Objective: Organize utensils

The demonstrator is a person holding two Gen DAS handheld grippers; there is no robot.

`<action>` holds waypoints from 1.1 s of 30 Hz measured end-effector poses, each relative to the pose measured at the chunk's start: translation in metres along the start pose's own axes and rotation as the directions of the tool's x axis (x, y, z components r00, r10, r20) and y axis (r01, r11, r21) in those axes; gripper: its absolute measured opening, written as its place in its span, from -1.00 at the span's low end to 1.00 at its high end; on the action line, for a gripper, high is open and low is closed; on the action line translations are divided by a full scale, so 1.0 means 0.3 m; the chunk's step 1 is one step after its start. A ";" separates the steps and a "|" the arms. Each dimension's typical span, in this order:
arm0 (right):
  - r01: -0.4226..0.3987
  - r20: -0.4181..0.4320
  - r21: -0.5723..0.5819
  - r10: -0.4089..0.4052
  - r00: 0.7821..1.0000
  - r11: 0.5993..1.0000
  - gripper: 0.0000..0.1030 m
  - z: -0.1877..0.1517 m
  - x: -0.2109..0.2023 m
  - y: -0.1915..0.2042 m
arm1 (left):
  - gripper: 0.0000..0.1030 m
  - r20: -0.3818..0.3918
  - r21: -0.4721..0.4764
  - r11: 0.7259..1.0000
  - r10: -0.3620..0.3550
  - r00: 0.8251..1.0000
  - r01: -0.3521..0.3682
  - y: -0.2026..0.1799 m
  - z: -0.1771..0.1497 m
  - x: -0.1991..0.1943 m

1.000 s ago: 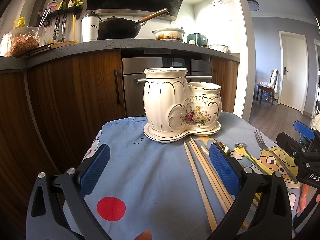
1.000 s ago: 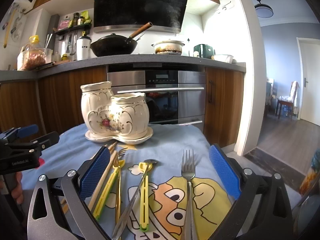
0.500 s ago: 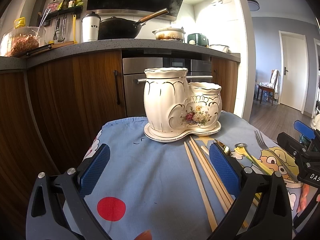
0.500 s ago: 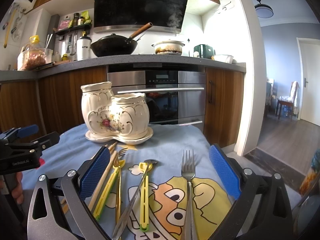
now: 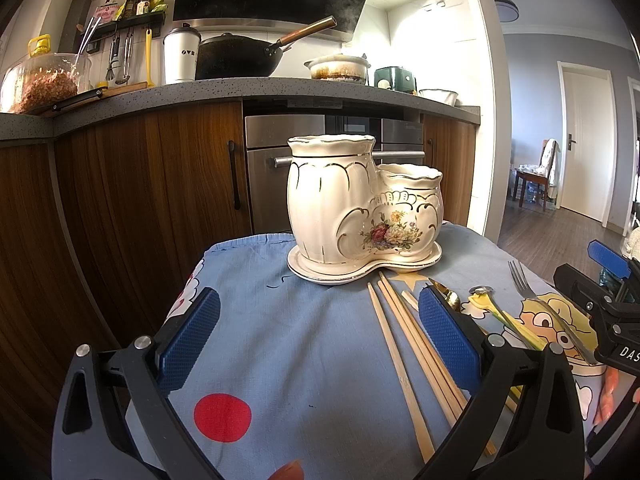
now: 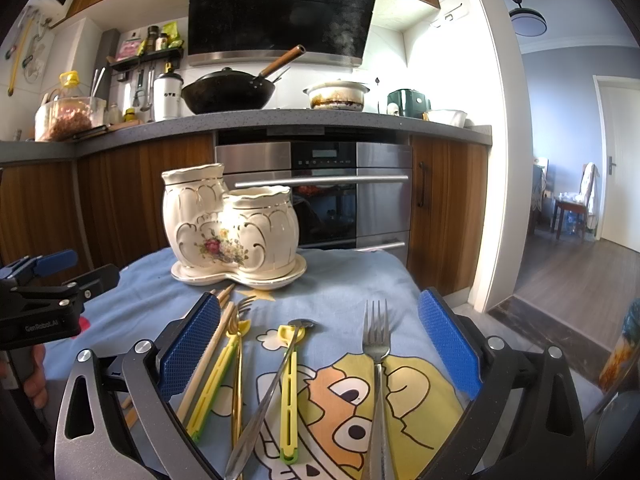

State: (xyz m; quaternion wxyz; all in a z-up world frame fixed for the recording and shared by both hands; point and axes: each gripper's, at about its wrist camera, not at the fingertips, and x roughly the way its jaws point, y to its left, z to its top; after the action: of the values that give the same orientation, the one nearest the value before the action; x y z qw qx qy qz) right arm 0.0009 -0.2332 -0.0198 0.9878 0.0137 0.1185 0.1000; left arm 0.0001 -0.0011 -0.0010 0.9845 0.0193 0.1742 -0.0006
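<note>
Utensils: wooden chopsticks (image 5: 404,344), a gold fork (image 6: 239,344), a steel spoon (image 6: 276,372), yellow plastic pieces (image 6: 289,384) and a steel fork (image 6: 376,364) lie loose on the cloth-covered tabletop (image 5: 304,340), all at 6 o'clock from the ceramic holder (image 5: 360,216) in both views. The left claw (image 5: 318,340) hangs wide open and empty over bare cloth, the chopsticks by its right finger. The right claw (image 6: 318,344), equally spread and empty, brackets the spoon and steel fork. These pieces are judged light, stiff and thin; the metal ones likely slippery, so a grip across mid-handle suits best, and the cloth may give beneath them. The holder looks heavy but fragile; its two open mouths face upward. Cloth edges fall away at 9 o'clock and 3 o'clock; open room lies above the holder.
</note>
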 end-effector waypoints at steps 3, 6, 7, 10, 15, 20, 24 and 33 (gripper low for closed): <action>0.000 0.001 0.000 0.000 1.000 1.000 0.91 0.002 0.000 -0.002 | 0.90 0.001 0.001 1.000 0.000 1.000 0.000 0.000 -0.001 0.001; 0.000 0.000 0.000 0.000 1.000 1.000 0.91 0.007 0.000 -0.008 | 0.90 0.000 0.000 1.000 0.000 1.000 0.000 0.000 -0.001 0.001; 0.000 -0.001 0.000 0.000 1.000 1.000 0.91 0.009 -0.001 -0.011 | 0.90 0.000 0.000 1.000 -0.001 1.000 0.001 0.000 -0.001 0.001; 0.000 0.001 0.000 0.000 1.000 1.000 0.91 -0.001 0.001 -0.001 | 0.90 0.000 0.000 1.000 -0.002 1.000 0.002 0.000 -0.001 0.001; 0.000 0.000 0.000 0.000 1.000 1.000 0.91 -0.001 0.002 0.000 | 0.90 0.001 0.000 1.000 -0.003 1.000 0.003 -0.001 -0.003 0.002; 0.000 0.002 0.000 0.000 1.000 1.000 0.91 0.000 0.003 -0.002 | 0.90 0.002 0.002 1.000 -0.002 1.000 0.002 -0.002 -0.004 0.001; -0.001 0.003 0.000 0.001 1.000 1.000 0.91 0.000 0.002 -0.001 | 0.90 0.003 0.003 1.000 -0.002 1.000 0.002 -0.002 -0.005 0.002; -0.001 0.008 0.004 0.001 1.000 1.000 0.91 -0.008 -0.004 0.006 | 0.90 -0.001 -0.009 1.000 -0.017 1.000 0.017 0.001 -0.008 0.006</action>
State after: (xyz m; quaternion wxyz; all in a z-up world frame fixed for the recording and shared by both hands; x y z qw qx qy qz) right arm -0.0013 -0.2316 -0.0216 0.9882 0.0160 0.1149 0.1003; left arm 0.0009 -0.0008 -0.0040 0.9845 0.0136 0.1747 -0.0081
